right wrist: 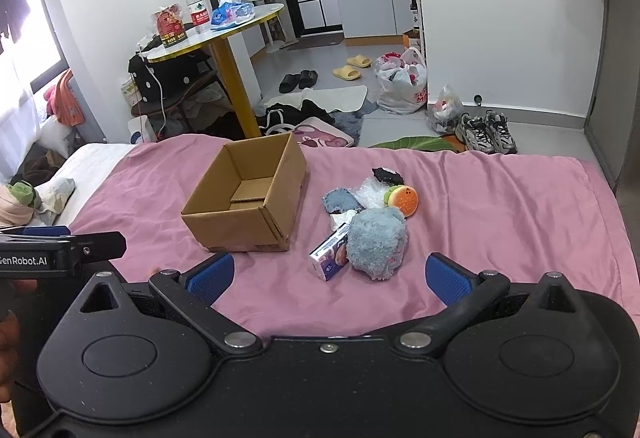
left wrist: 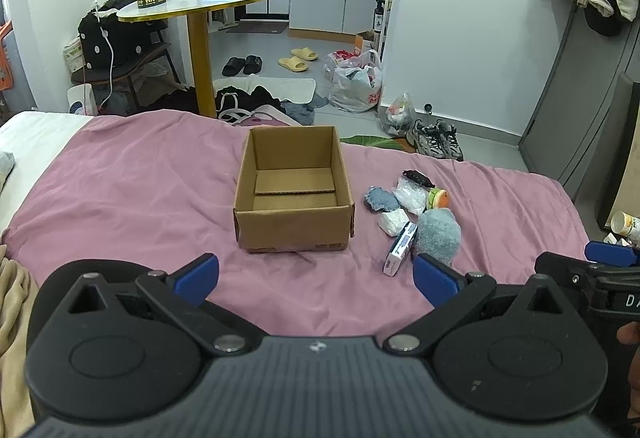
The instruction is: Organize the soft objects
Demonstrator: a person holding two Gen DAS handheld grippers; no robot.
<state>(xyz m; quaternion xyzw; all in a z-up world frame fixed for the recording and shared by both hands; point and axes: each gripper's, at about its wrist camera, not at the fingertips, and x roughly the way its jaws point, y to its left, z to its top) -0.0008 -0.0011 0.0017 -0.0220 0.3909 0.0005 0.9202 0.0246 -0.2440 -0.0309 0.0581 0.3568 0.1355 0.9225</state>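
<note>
Right, your fluffy blue-grey plush (right wrist: 376, 244) sits nearest in the small heap right of the open cardboard box (right wrist: 244, 198), touching a tissue pack (right wrist: 330, 256), an orange burger toy (right wrist: 404, 200) behind. Left gripper (left wrist: 316, 276) and right gripper (right wrist: 330, 276) hover spread wide, holding nothing, over the rumpled pink bedspread (right wrist: 500, 206); cluttered floor beyond.

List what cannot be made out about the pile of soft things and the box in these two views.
- White bundle, right wrist view: mostly behind the blue plush.
- Black item, both views: too small to identify.
- Tissue pack, left wrist view: print too small to read.
- Cardboard box, right wrist view: near wall hides part of the floor.
</note>
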